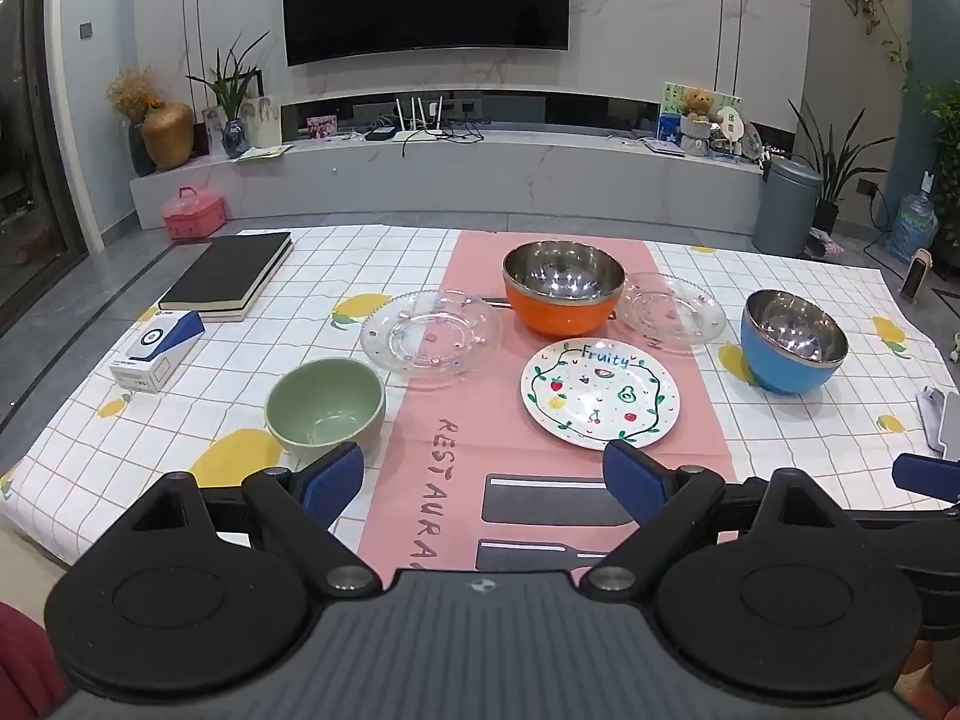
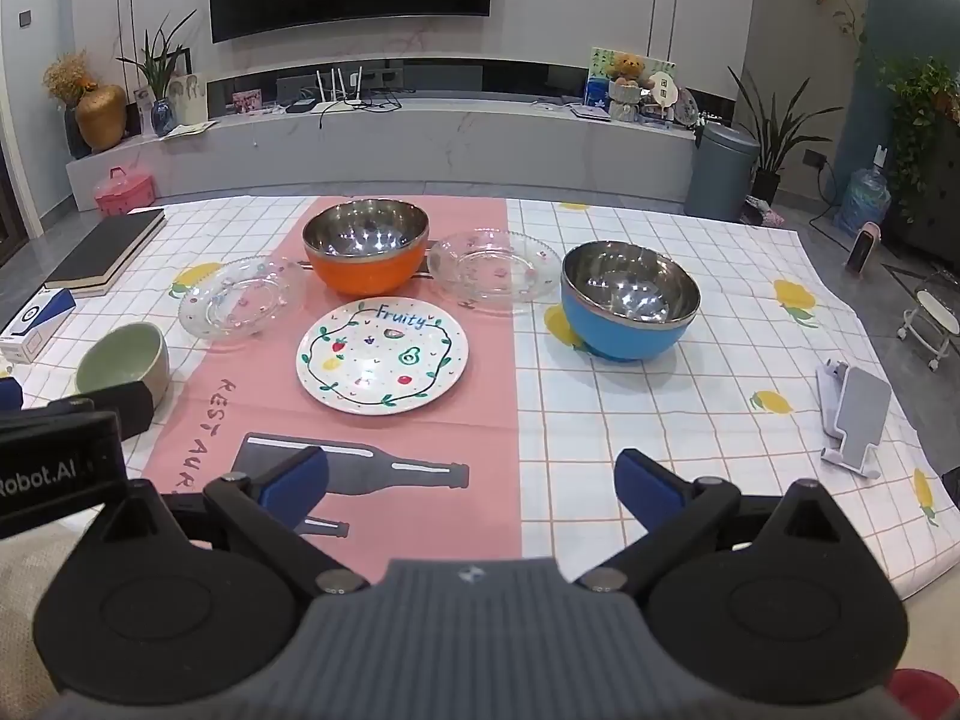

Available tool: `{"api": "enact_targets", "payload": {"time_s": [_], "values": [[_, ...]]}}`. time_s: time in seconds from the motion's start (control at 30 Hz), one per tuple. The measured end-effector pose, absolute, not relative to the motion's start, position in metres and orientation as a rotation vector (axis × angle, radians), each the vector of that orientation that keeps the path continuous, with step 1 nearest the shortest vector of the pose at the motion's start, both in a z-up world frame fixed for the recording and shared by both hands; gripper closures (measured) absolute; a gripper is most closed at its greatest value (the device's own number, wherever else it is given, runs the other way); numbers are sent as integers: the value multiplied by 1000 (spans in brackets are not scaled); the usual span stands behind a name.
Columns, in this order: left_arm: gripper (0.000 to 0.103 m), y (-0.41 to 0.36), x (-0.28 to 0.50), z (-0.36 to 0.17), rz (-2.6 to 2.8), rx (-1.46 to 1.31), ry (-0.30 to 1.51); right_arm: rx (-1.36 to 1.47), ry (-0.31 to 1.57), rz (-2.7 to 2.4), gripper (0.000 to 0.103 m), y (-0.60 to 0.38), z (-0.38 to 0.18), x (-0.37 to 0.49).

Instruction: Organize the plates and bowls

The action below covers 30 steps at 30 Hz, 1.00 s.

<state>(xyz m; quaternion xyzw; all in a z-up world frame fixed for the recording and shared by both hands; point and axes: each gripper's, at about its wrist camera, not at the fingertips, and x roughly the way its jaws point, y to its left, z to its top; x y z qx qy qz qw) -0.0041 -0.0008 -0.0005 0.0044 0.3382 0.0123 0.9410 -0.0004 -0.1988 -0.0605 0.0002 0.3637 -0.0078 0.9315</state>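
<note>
Task not yet begun. 3 bowls, green (image 1: 324,405), orange (image 1: 563,295) and blue (image 1: 793,341), and 3 plates, 2 glass (image 1: 429,337) (image 1: 672,312) and 1 "Fruity" (image 1: 600,391), lie singly, unstacked, across the bench (image 1: 810,420). Left claw (image 1: 483,477) and right claw (image 2: 471,489) hang wide and empty over its near edge.

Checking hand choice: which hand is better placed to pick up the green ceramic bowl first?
Left. The green ceramic bowl sits just beyond the left gripper, whose jaws are open and empty. From the right gripper it lies far off to the side.
</note>
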Motion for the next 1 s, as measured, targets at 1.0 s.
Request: {"api": "enact_targets", "payload": {"time_s": [1.0], "values": [[0,2,-3,-5,31,7,702,-16,754,-21,3,-198,-64,1]]}}
